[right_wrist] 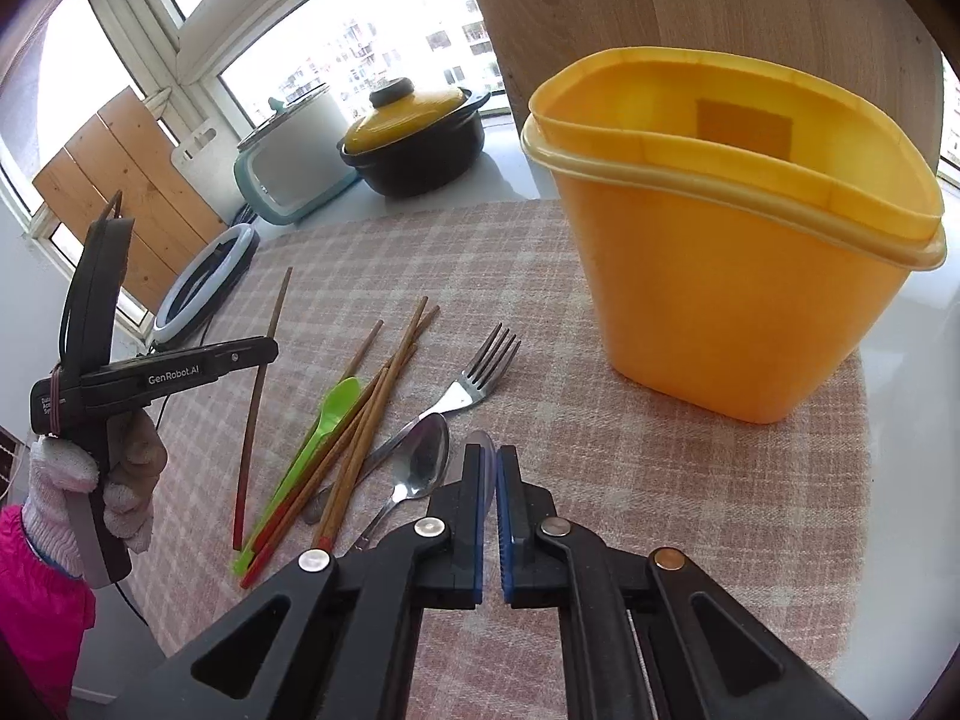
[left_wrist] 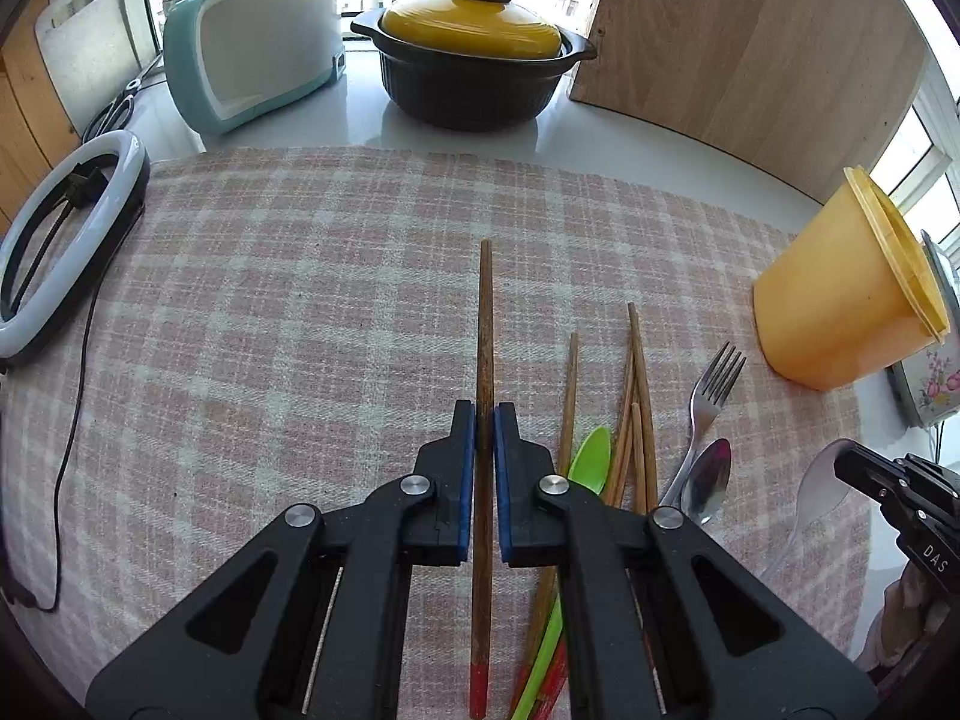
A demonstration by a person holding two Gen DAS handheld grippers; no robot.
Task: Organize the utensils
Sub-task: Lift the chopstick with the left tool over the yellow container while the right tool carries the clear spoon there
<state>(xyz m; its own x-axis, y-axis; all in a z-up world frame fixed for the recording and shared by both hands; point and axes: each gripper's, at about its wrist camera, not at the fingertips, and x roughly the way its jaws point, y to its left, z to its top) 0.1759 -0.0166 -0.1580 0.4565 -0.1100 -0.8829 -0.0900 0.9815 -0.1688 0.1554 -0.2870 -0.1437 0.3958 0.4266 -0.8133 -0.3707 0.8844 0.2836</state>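
While my left gripper [left_wrist: 485, 414] has its jaws pinched nearly shut on a single chopstick [left_wrist: 485, 360], gripping it around mid-length, the stick looks lifted off the checked cloth [left_wrist: 270, 276], its red end pointing back toward me. My right gripper [right_wrist: 491, 462] is closed almost fully on a clear plastic spoon [left_wrist: 816, 480], whose bowl pokes out just past the fingertips. The yellow container [right_wrist: 738, 252] stands upright on the cloth's far right corner, near the right gripper and well apart from the left one.

My worry is the chopstick: it is thin and smooth, held at one narrow spot, so I judge it could pivot or slip as I swing it over. If it arrives tilted, its tip could catch the container's rim and tip the light tub. The clear spoon is hard to see between the pads, so I cannot tell how firmly it sits.

The loose pile lies between the two grippers: more chopsticks [right_wrist: 360, 420], a green spoon [right_wrist: 336, 405], a metal spoon [right_wrist: 423, 456] and a fork [right_wrist: 480, 372], overlapping each other. Crossing low from the left would drag through it. Beyond the cloth stand a black pot [left_wrist: 474, 84] with yellow lid, a rice cooker [left_wrist: 252, 42], a ring light [left_wrist: 66, 240] and a wooden board [left_wrist: 750, 48] just behind the container.
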